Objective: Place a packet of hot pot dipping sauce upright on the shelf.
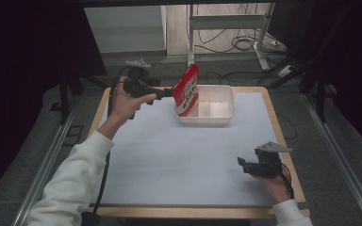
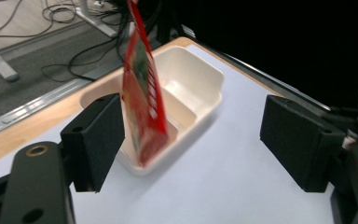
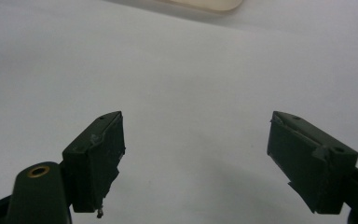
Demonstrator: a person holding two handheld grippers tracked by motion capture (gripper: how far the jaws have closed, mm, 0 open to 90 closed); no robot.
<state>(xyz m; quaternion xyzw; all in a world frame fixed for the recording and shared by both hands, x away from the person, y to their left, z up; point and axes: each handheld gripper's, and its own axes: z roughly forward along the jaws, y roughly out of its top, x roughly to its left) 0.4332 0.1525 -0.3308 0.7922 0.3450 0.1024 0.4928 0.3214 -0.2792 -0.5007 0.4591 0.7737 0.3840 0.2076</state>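
Red packet (image 1: 187, 89) stands upright, tilted, in white tray (image 1: 217, 113).

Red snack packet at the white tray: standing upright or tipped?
Tipped: the red snack packet leans leftward, its lower end in the white divided plastic tray's left compartment. The left gripper's jaws stand open around it.

The red packet's (image 1: 187, 90) print is too blurred to read.

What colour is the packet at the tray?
Red with a white panel; the packet shows best in the high view.
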